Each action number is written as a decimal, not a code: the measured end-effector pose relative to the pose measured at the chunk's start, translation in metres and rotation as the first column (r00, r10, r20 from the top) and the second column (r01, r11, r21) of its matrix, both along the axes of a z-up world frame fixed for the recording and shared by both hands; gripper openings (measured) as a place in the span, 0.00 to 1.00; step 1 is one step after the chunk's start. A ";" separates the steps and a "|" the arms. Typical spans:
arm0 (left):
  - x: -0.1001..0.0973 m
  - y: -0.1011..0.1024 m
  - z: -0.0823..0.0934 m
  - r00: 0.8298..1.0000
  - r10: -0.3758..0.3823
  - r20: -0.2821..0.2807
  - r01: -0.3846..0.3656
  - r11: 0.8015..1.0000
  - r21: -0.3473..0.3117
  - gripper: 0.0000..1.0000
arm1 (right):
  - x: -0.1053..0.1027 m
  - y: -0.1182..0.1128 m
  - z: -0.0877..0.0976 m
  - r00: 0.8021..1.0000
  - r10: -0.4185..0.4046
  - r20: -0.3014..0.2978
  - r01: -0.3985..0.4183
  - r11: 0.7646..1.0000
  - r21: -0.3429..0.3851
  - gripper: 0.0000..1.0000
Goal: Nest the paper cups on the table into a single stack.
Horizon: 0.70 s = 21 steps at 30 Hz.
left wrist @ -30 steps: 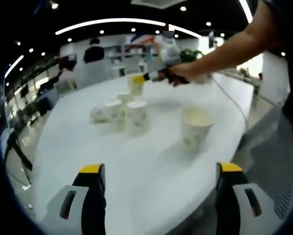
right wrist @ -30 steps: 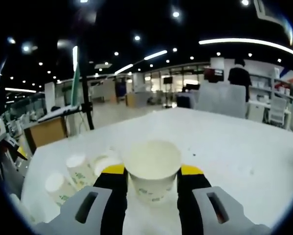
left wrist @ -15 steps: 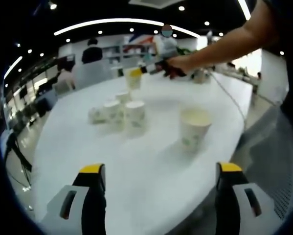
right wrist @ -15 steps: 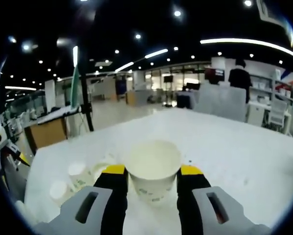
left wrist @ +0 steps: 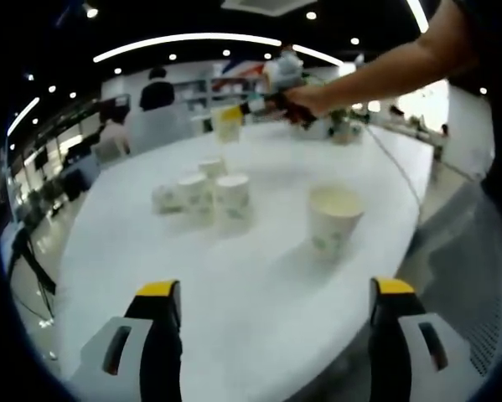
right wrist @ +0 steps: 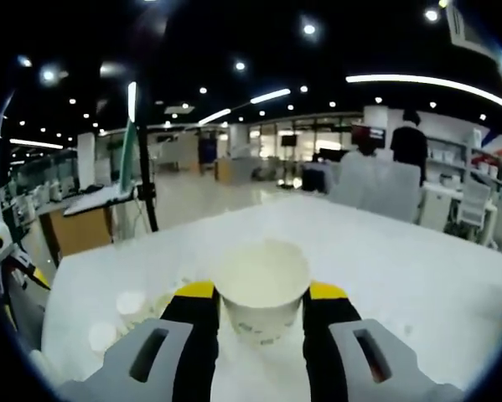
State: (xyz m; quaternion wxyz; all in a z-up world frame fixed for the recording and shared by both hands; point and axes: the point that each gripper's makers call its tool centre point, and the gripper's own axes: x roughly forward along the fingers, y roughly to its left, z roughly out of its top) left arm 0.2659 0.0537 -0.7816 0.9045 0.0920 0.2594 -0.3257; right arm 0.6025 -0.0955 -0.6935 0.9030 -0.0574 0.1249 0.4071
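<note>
In the right gripper view, the right gripper (right wrist: 261,303) clamps an upright paper cup (right wrist: 261,289) between its two yellow-tipped jaws, the cup's open mouth facing up. The held cup hangs above the white table (right wrist: 418,268). Down to the left of the jaws, a few blurred cups (right wrist: 131,303) sit on the table.

In the left gripper view, the left gripper (left wrist: 271,322) has its jaws spread wide with nothing between them, low over the near part of the table (left wrist: 234,285). Ahead and to the right stands a single cup (left wrist: 333,219), upright and apart from the rest. Farther on, to the left, is a cluster of cups (left wrist: 202,193), some upright and touching, one at the left end seemingly on its side. Beyond them the person's hand (left wrist: 297,100) carries the other gripper with its cup (left wrist: 227,123) raised above the cluster.
</note>
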 end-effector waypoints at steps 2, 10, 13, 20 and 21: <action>0.000 0.000 0.000 1.000 -0.002 0.003 0.002 1.000 0.001 0.92 | -0.001 0.000 0.001 1.000 0.003 0.002 -0.003 1.000 -0.003 0.35; 0.000 0.000 0.001 1.000 -0.002 0.010 0.002 1.000 -0.002 0.92 | -0.003 0.000 0.003 1.000 0.005 0.006 -0.005 1.000 -0.009 0.35; 0.000 0.000 0.001 1.000 -0.003 0.010 0.003 1.000 -0.001 0.92 | -0.005 0.001 0.003 1.000 0.007 0.005 -0.007 1.000 -0.013 0.35; 0.000 0.000 0.001 1.000 -0.002 0.012 0.002 1.000 0.001 0.92 | -0.006 0.000 0.007 1.000 0.001 0.006 -0.001 1.000 -0.006 0.35; 0.000 0.000 0.002 1.000 -0.001 0.012 0.001 1.000 -0.003 0.92 | -0.008 0.000 0.008 1.000 0.001 0.005 -0.001 1.000 -0.005 0.35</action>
